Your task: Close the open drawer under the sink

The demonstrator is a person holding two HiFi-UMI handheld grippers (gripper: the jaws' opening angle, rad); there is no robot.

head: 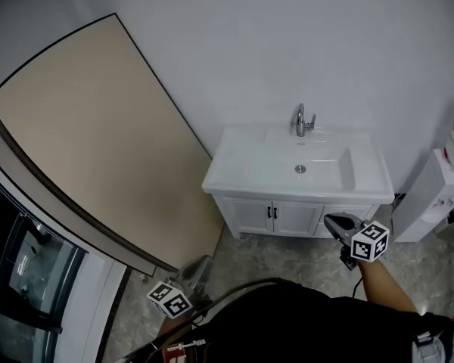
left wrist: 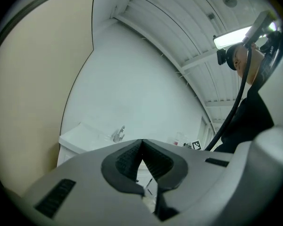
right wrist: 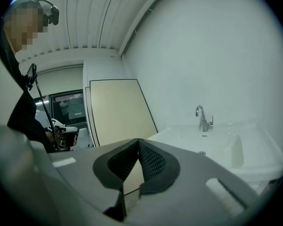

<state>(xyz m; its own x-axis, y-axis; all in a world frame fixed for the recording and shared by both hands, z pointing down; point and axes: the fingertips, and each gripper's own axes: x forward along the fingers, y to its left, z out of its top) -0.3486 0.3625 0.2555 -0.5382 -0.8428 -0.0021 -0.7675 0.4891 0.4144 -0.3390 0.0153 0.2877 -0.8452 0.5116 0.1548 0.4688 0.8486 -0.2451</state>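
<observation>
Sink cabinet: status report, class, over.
Left claw, right claw shut, empty. Sink cabinet fronts look closed; right end behind right claw. Nothing seen blocking.

My right gripper (right wrist: pixel 138 142) has its jaws pressed together at the tips, with nothing caught between the dark textured pads (right wrist: pixel 153 161). Past them on the right I see a white washbasin (right wrist: pixel 254 147) set against the white wall (right wrist: pixel 217 55). A chrome faucet (right wrist: pixel 203 118) stands upright at its back edge, and there is a small drain (right wrist: pixel 202 153) in the bowl. Left of the basin, a beige panel (right wrist: pixel 118 109) with a dark edge stands against the wall. Farther left is a dark window (right wrist: pixel 68 108). A person in dark clothing (right wrist: pixel 23 112) holds the left gripper (right wrist: pixel 63 130) there, too small for me to read its jaws.
</observation>
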